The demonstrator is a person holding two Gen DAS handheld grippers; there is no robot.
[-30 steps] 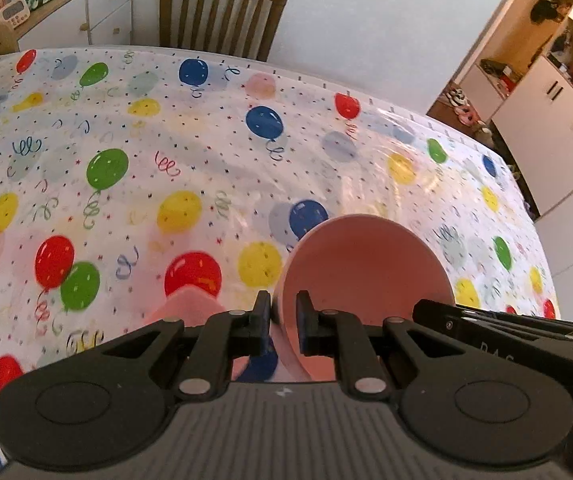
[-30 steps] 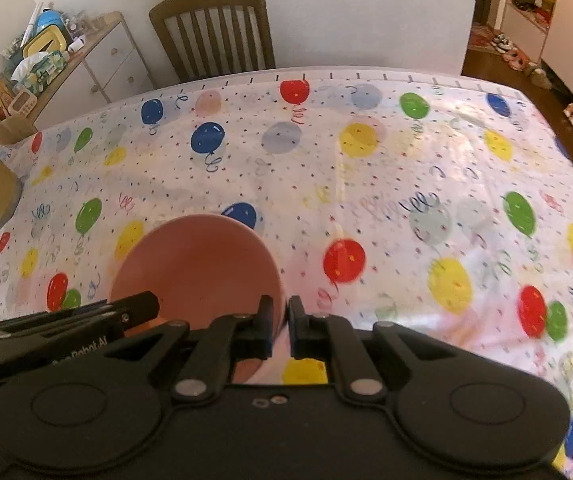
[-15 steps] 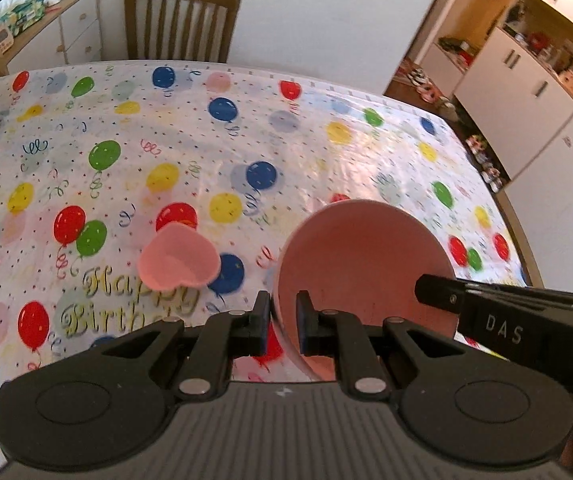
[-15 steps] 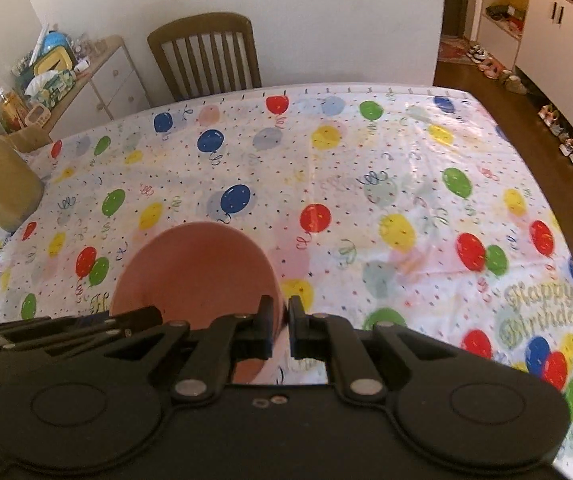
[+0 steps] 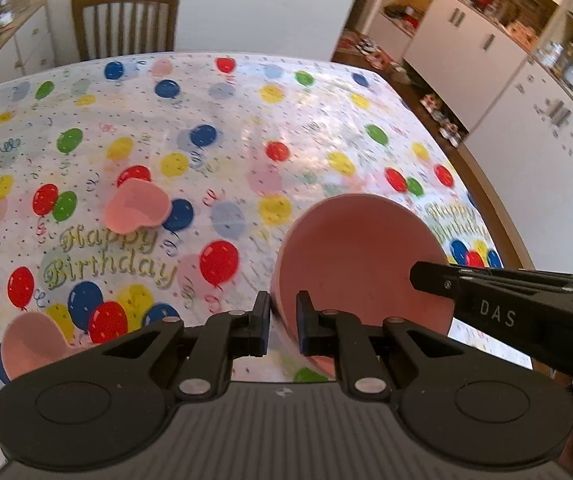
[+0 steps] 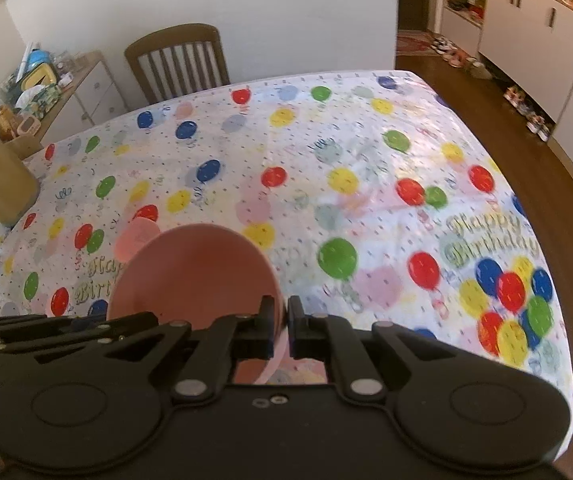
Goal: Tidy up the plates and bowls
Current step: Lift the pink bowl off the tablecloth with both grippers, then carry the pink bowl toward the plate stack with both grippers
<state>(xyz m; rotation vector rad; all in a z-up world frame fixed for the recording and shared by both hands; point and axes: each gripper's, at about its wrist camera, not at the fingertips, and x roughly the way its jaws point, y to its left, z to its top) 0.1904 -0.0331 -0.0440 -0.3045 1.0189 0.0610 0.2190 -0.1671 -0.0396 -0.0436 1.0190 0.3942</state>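
A table covered by a balloon-printed tablecloth (image 5: 246, 128) fills most of both views, with a wooden chair (image 5: 126, 20) seen at its far edge in the upper left of the frame. In the lower centre a round pink bowl (image 5: 360, 264) is held tilted above the cloth, its rim pinched on one side by the left gripper (image 5: 282, 320) and on the opposite side by the right gripper (image 6: 281, 328), both clamped closed on it. Two smaller heart-shaped pink dishes are shown resting on the cloth, one (image 5: 136, 208) at centre left and one (image 5: 32, 344) at the lower left.
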